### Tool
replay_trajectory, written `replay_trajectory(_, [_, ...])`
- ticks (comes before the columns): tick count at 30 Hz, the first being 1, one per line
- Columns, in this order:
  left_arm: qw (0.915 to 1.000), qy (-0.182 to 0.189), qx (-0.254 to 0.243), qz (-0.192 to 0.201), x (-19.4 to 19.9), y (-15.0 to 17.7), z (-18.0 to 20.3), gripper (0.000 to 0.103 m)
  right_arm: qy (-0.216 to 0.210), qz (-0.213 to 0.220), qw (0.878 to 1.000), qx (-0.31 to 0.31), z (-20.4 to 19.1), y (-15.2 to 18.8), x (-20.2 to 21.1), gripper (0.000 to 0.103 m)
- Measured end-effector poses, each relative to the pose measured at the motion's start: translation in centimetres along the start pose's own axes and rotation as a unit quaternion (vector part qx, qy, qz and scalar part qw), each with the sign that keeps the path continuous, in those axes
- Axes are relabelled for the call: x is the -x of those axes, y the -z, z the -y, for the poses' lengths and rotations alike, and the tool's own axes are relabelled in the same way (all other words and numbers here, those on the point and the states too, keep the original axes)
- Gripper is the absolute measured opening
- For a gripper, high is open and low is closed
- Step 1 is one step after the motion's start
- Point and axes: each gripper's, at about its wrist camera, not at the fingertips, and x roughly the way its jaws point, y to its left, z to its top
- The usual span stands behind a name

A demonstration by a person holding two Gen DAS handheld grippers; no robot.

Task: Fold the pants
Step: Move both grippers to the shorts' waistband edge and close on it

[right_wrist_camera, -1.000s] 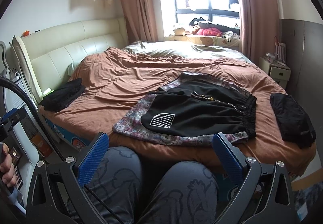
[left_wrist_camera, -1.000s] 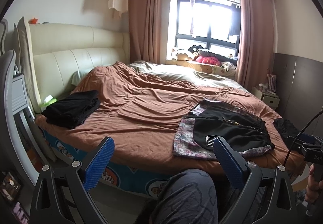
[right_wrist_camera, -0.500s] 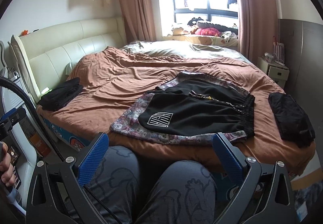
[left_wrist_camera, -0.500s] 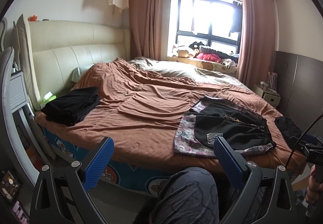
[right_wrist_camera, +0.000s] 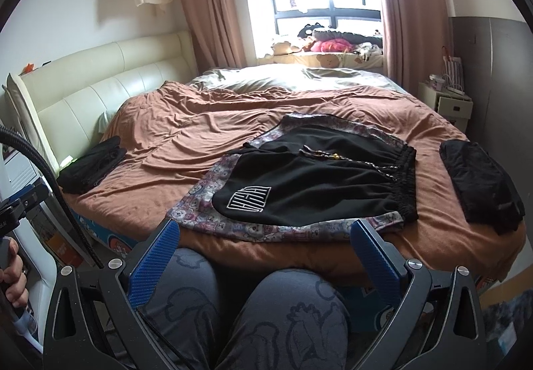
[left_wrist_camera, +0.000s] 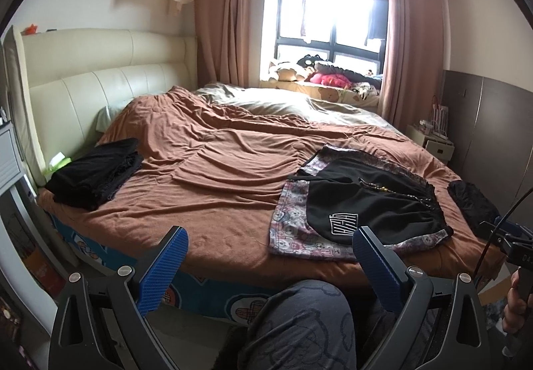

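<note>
Black shorts [right_wrist_camera: 316, 180] with a white logo and a drawstring lie flat on a patterned cloth [right_wrist_camera: 266, 230], near the front edge of the bed's brown blanket [right_wrist_camera: 206, 136]. They also show at the right in the left wrist view [left_wrist_camera: 373, 203]. My right gripper [right_wrist_camera: 266, 256] is open and empty, held above my knees, short of the bed edge. My left gripper [left_wrist_camera: 269, 270] is open and empty, also short of the bed and left of the shorts.
A folded black garment [left_wrist_camera: 96, 170] lies by the cream headboard [left_wrist_camera: 100, 83]. Another dark folded garment [right_wrist_camera: 479, 183] lies right of the shorts. A nightstand [right_wrist_camera: 446, 103] stands at the far right. My knees [right_wrist_camera: 283, 313] are below the grippers.
Both views have tilted up slightly and drawn a little back from the bed. The clothes have not moved. Both grippers stay open.
</note>
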Motion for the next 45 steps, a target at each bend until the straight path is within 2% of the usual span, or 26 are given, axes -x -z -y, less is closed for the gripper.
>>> replay_trajectory(11, [0.9973, 0.038, 0.009, -0.063, -7.5, 0.5, 0.6, 0.100, 0.034, -0.015, 0.998, -0.048, 3.6, -0.5, -3.2, 0.103])
replay_trajectory(15, [0.9949, 0.048, 0.021, -0.086, -10.1, 1.2, 0.0, 0.092, 0.036, -0.018, 0.997, -0.060, 5.1, -0.3, -4.5, 0.103])
replay_trajectory(25, [0.9861, 0.064, 0.046, -0.146, -16.3, 2.8, -0.9, 0.082, 0.064, -0.027, 0.994, -0.079, 7.8, 0.6, -7.1, 0.103])
replay_trajectory(28, [0.9825, 0.078, 0.049, -0.162, -17.7, 3.4, -0.8, 0.080, 0.069, -0.026, 0.994, -0.085, 8.6, 0.8, -7.9, 0.103])
replay_trajectory(32, [0.9767, 0.085, 0.058, -0.188, -19.9, 4.3, -0.8, 0.073, 0.075, -0.034, 0.992, -0.094, 9.5, 1.1, -9.2, 0.089])
replay_trajectory(35, [0.9714, 0.091, 0.068, -0.209, -21.6, 5.0, -1.1, 0.068, 0.074, -0.044, 0.991, -0.104, 10.2, 1.3, -10.2, 0.088])
replay_trajectory(39, [0.9649, 0.099, 0.082, -0.229, -23.2, 5.8, -1.3, 0.066, 0.072, -0.052, 0.989, -0.119, 11.3, 1.4, -11.3, 0.088])
replay_trajectory(45, [0.9492, 0.134, 0.104, -0.265, -25.5, 7.1, -1.1, 0.063, 0.070, -0.064, 0.985, -0.142, 12.6, 1.7, -12.9, 0.088])
